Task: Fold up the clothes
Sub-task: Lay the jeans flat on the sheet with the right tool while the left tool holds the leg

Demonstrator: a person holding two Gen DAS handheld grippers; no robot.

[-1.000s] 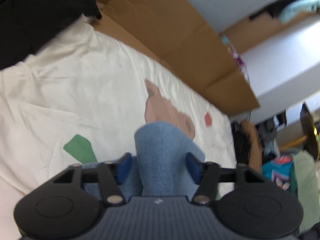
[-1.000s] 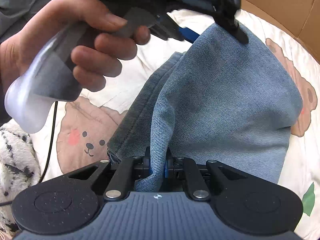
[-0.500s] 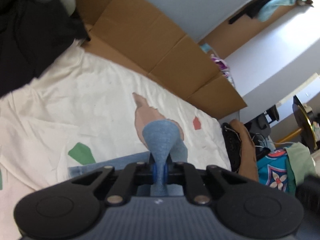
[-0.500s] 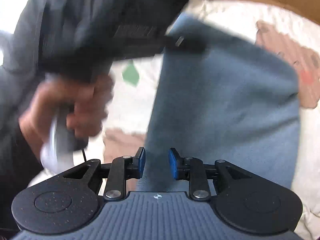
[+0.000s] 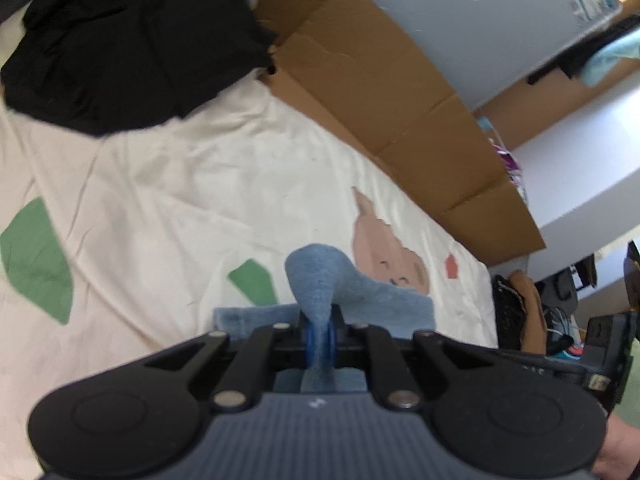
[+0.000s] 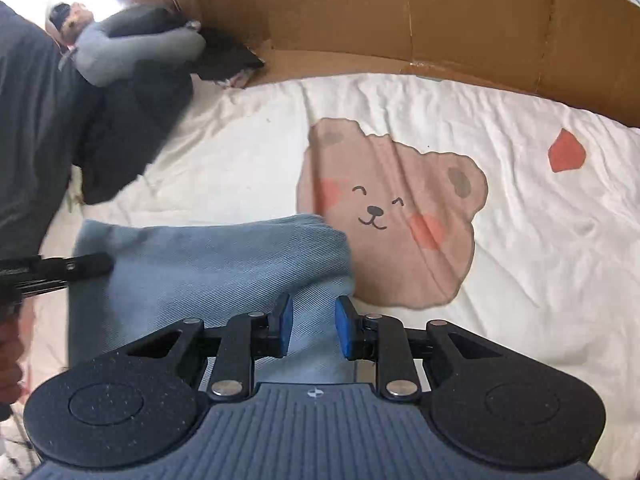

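Light blue denim jeans (image 6: pixel 216 264) lie folded on a cream bed sheet (image 6: pixel 520 220) printed with a bear. My left gripper (image 5: pixel 320 340) is shut on a raised fold of the jeans (image 5: pixel 316 280), which bulges up past its blue pads. In the right wrist view the left gripper's black fingers (image 6: pixel 60 272) reach in at the jeans' left edge. My right gripper (image 6: pixel 314 328) hovers over the near right part of the jeans. Its jaws are closing, with denim showing in the gap, but its blue pads (image 6: pixel 344 328) stand apart from the cloth.
A brown cardboard wall (image 6: pixel 400 12) runs along the far side of the bed. A heap of dark clothes (image 5: pixel 132 40) sits at the sheet's far left corner. Beyond the bed's right edge lie bags and other clutter (image 5: pixel 520 312). Bare sheet stretches right of the bear print (image 6: pixel 392 208).
My left gripper closed on a fold of the jeans. My right gripper let go of the denim, opened and swung across, and the jeans dropped from hanging to lying on the sheet.
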